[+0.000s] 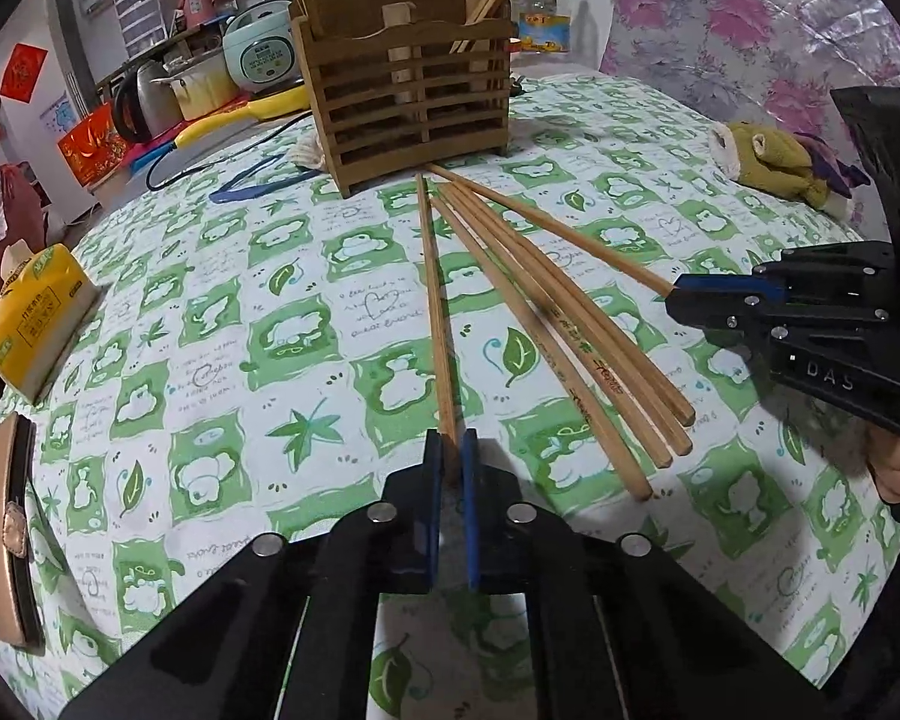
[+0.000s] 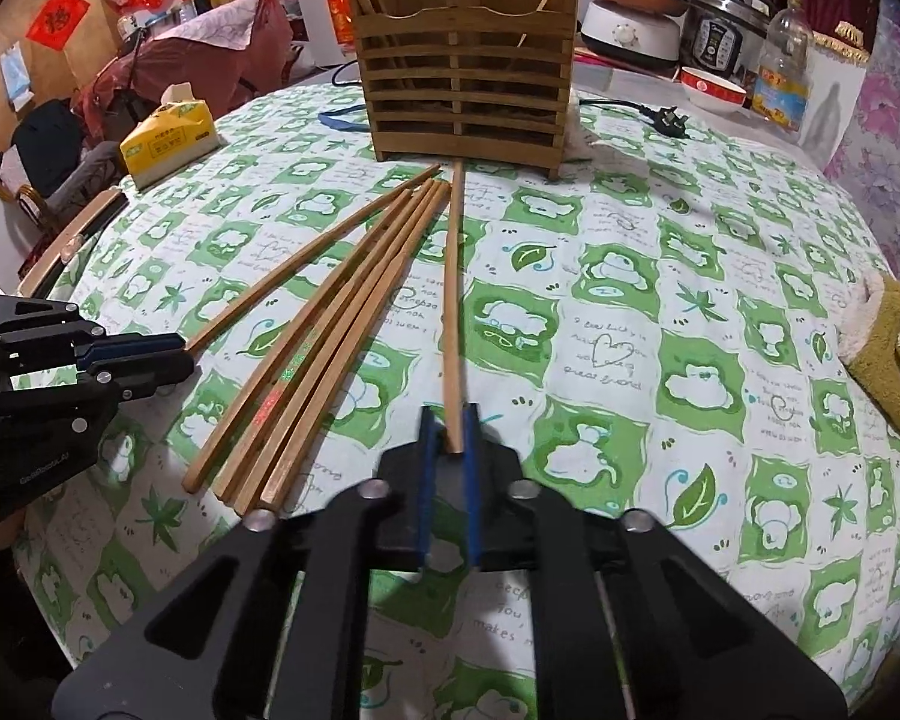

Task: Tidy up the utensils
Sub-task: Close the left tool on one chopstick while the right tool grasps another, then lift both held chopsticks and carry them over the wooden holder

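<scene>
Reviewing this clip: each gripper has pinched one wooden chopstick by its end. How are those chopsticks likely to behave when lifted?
Each chopstick looks straight and thin, so probably stiff and light. Gripped only at the end by the left gripper and right gripper, each may pivot or droop. The squared ends suggest little rolling.

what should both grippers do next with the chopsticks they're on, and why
Probably lift both ends straight up a little. The left gripper is shut on the near end of one chopstick and the right gripper on another chopstick, both lying flat on the tablecloth. Three loose chopsticks lie between them, and the wooden holder stands just beyond the tips.
</scene>
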Demonstrator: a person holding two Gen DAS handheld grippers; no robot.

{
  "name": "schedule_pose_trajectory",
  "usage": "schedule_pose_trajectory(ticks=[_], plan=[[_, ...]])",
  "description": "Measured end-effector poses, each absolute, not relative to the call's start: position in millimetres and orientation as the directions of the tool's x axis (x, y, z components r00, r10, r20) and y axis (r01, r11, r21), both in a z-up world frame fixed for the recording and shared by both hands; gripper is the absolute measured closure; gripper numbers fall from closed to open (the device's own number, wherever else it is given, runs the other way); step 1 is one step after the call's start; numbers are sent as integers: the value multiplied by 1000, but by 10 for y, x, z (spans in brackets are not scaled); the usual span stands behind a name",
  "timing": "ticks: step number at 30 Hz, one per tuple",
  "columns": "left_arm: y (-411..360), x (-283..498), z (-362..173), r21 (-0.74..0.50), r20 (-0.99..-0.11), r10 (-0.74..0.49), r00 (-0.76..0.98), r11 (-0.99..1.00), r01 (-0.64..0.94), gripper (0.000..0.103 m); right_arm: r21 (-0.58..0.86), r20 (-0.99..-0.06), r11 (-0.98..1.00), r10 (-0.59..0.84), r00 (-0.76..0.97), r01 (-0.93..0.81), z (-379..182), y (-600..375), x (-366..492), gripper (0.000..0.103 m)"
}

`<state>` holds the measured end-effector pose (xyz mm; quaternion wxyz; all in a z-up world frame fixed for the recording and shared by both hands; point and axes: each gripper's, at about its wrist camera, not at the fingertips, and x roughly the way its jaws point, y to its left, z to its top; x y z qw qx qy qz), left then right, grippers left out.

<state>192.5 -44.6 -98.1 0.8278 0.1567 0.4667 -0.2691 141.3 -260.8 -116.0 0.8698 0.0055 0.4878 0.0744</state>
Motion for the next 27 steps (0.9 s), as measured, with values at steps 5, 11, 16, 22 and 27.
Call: schedule_pose_trajectory(ticks=[5,11,16,22,27], plan=[[-398,1905,-957,-19,-858,-302,417,828,560,97,86,-831,992,122,543,-91,-1106,-2666,1365,96],[-224,1713,-797,-55,-830,-323,454,858,510,98,53,-791,997,73,608,-50,-933,-2700,1041,96],[-124,1554,-592,-51,-806,-318,499,877,478,98,30,-744,999,50,666,-42,-692,-2682,767,96],[-84,1388,-215,-37,-759,-329,561,883,468,98,36,-661,999,49,749,-34,-283,-2726,515,96],[-93,1365,170,-40,-711,-352,609,885,465,98,46,-608,998,52,793,-31,45,-2745,447,96]])
